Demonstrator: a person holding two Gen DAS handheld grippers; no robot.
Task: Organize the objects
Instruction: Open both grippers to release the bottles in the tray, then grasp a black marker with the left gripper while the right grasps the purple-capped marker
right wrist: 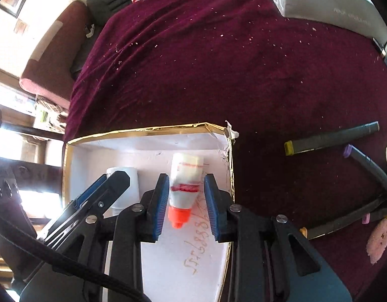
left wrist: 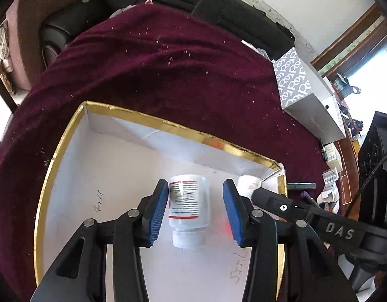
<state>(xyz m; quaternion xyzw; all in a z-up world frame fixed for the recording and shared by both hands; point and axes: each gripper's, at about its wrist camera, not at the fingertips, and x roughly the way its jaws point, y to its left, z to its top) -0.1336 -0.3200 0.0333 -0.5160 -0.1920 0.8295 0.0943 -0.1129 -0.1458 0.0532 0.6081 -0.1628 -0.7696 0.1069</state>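
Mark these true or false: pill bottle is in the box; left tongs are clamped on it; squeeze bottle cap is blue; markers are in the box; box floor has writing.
1. The white plastic pill bottle lies in the gold-rimmed white cardboard box. True.
2. The left tongs are clamped on it. False: they straddle it, with a clear gap at one pad.
3. The white squeeze bottle between the right tongs has a blue cap. False: it has an orange cap.
4. The dark marker pens lie in the box. False: they lie outside it on the maroon cloth.
5. The box floor carries handwriting. True.
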